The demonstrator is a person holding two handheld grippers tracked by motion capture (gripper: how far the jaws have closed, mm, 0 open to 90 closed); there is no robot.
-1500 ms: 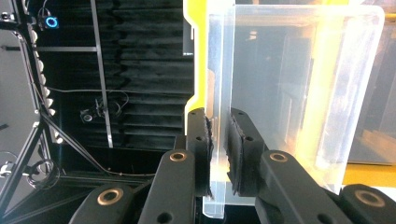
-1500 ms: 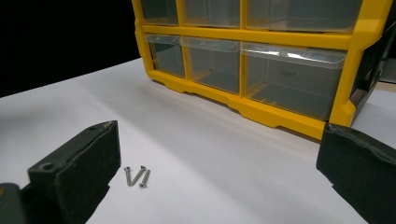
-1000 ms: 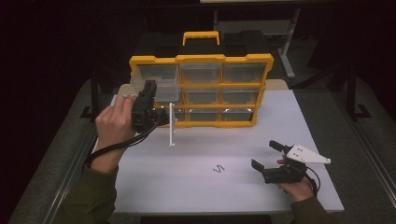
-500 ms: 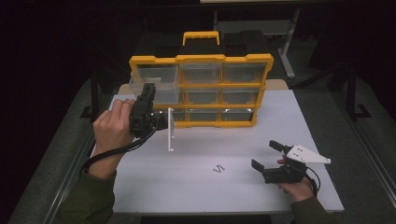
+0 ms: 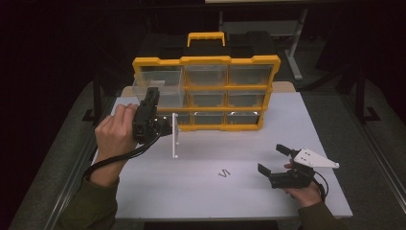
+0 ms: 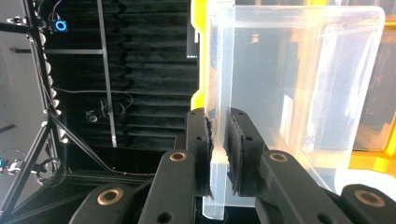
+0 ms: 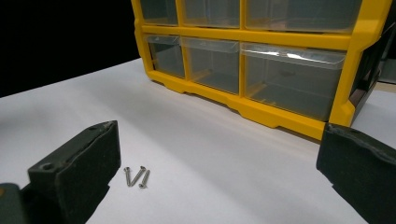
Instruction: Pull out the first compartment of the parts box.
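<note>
A yellow organizer [image 5: 206, 61] with clear drawers stands at the back of the white table [image 5: 249, 139]. Its top-left clear drawer [image 5: 160, 86] sticks out of its slot toward me. My left gripper [image 5: 154, 93], turned on its side, is shut on that drawer. In the left gripper view the two pads [image 6: 201, 140] pinch the clear drawer [image 6: 289, 93] by its wall. My right gripper [image 5: 273, 160] rests open near the front right of the table. Three small screws [image 7: 136, 176] lie ahead of the right gripper [image 7: 219, 154], the same screws [image 5: 224, 173] seen mid-table from above.
The organizer [image 7: 261, 39] has two more rows of shut clear drawers and a yellow carry handle [image 5: 207, 38] on top. A black cable [image 5: 115, 160] trails from the left gripper along my forearm. Dark floor and stand legs surround the table.
My left gripper has shifted slightly left and toward me with the clear drawer, which now sticks further out of its slot. The right gripper has stayed still.
</note>
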